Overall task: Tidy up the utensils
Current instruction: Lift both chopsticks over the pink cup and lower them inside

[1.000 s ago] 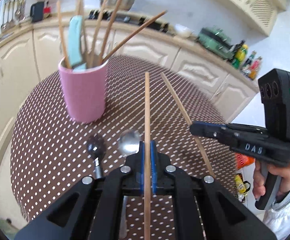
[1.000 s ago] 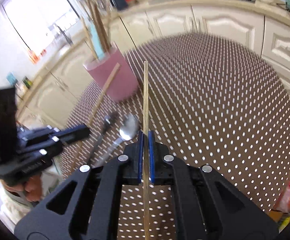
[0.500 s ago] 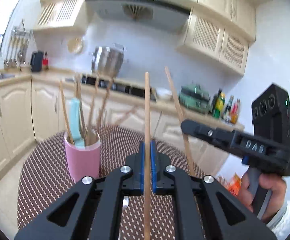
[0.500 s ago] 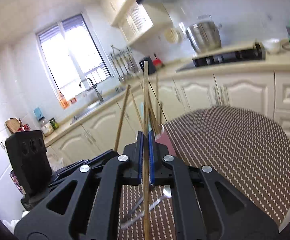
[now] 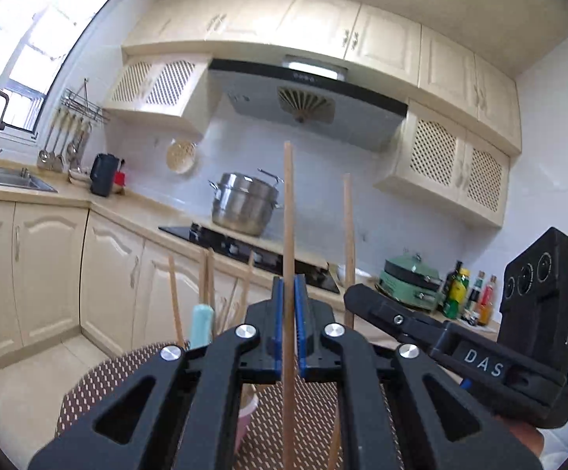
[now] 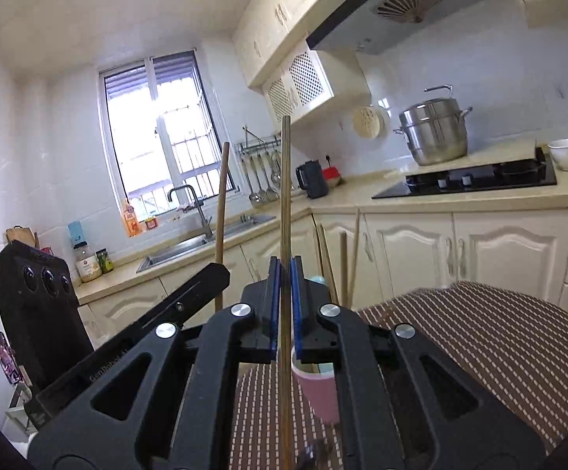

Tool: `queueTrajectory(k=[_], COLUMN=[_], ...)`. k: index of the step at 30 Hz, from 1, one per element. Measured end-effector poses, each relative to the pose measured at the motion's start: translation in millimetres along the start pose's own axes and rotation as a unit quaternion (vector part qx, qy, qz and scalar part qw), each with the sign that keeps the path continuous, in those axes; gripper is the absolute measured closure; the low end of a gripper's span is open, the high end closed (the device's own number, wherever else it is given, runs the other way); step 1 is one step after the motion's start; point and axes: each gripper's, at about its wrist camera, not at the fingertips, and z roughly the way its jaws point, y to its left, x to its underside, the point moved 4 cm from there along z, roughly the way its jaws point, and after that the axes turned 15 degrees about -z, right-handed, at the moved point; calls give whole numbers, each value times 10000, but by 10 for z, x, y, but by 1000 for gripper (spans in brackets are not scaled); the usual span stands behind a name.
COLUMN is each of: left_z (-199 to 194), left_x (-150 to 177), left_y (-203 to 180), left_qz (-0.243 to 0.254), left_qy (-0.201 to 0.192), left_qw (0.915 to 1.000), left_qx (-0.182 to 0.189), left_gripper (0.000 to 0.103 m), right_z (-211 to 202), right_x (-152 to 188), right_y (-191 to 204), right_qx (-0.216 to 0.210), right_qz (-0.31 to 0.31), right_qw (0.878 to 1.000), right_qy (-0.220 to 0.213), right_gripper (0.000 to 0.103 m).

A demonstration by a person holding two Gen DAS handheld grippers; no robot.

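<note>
My left gripper (image 5: 288, 286) is shut on a wooden chopstick (image 5: 288, 211) that stands upright between its blue pads. My right gripper (image 6: 284, 268) is shut on a second wooden chopstick (image 6: 284, 188), also upright; it also shows in the left wrist view (image 5: 348, 235). The pink utensil cup (image 6: 319, 389) sits low behind the right gripper's fingers, with several wooden sticks (image 6: 346, 266) and a light-blue handle (image 5: 201, 323) standing in it. In the left wrist view only its pink edge (image 5: 246, 419) shows. Both grippers are raised above the cup.
The round table with a brown dotted cloth (image 6: 480, 344) lies below. A dark utensil tip (image 6: 315, 452) shows at the bottom edge. Kitchen counters, a hob (image 6: 476, 180), a steel pot (image 6: 435, 131) and a sink (image 6: 190, 246) stand behind.
Both grippers have lifted and tilted upward with their chopsticks; the view went from the table to the kitchen wall. The cup has dropped low in both views.
</note>
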Motion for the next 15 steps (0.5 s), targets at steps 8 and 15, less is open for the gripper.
queueTrajectory(k=[8,15], left_z=[443,716], left_x=[-174,-168], left_y=[291,543], left_qz=[-176,-334], left_qy=[-451,-651], left_qw=[9988,9973], left_qx=[29,-117], left_gripper=[97,97], right_z=[349,561], right_x=[-9,-16], right_y=[-60,-174], right_qx=[260,462], right_qz=[-182,-189], right_qw=[9986,9968], right_qy=[-422,-616], right_gripper=[97,97])
